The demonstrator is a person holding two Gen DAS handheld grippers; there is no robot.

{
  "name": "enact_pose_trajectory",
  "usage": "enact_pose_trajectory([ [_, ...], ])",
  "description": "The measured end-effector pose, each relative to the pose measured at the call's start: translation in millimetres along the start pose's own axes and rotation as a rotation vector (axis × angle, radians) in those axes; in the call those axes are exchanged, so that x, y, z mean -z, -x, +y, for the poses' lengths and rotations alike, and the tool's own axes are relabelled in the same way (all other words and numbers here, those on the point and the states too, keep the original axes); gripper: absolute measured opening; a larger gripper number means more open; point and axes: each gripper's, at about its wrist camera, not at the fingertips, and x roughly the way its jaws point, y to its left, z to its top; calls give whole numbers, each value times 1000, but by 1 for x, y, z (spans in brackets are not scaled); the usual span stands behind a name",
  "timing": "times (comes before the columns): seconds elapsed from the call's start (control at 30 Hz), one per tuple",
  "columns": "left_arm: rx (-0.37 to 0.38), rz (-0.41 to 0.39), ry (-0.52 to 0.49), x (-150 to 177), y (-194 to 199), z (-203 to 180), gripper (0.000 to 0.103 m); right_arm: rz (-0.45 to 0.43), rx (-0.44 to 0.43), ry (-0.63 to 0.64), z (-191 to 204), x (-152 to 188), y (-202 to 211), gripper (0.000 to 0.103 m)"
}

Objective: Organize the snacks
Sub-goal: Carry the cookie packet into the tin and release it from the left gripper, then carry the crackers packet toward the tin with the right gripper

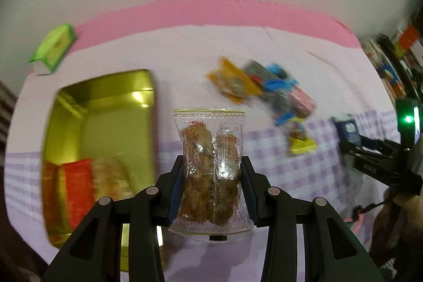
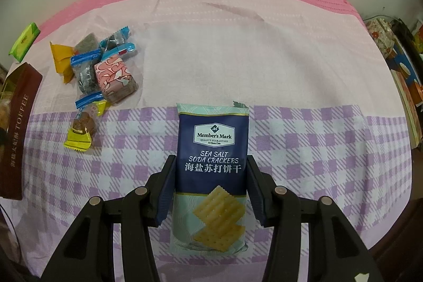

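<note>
While the left tool [image 1: 211, 192] is clenched on a clear snack pouch [image 1: 210, 171], light and crushable, grip its flanks gently; right tool [image 2: 210, 192] clamps a stiff cracker pack [image 2: 211, 176]; gold tin [image 1: 100, 123] left, loose sweets [image 1: 264, 91] beyond, right

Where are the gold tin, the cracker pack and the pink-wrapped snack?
gold tin [image 1: 113, 102], left wrist view, bare inner floor.
cracker pack [image 2: 212, 139], right wrist view, logo panel.
pink-wrapped snack [image 2: 113, 74], right wrist view, top face.
</note>
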Motion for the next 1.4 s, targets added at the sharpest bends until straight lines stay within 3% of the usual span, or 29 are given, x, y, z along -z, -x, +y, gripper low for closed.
enact_pose_trajectory([
  [0.33, -169, 8, 126, 12, 8, 99, 41, 30, -2, 2, -3, -7, 1, 46],
  [0.43, -195, 22, 151, 18, 6, 118, 41, 48, -4, 6, -20, -13, 23, 46],
  [0.57, -210, 61, 174, 29, -2, 142, 41, 64, -5, 9, -19, -16, 20, 46],
  [1.1, -242, 130, 157, 51, -25, 159, 41, 83, -1, 5, -10, -15, 11, 46],
  [1.4, -251, 119, 150, 52, -22, 159, 42, 81, 1, 9, -8, -16, 10, 46],
])
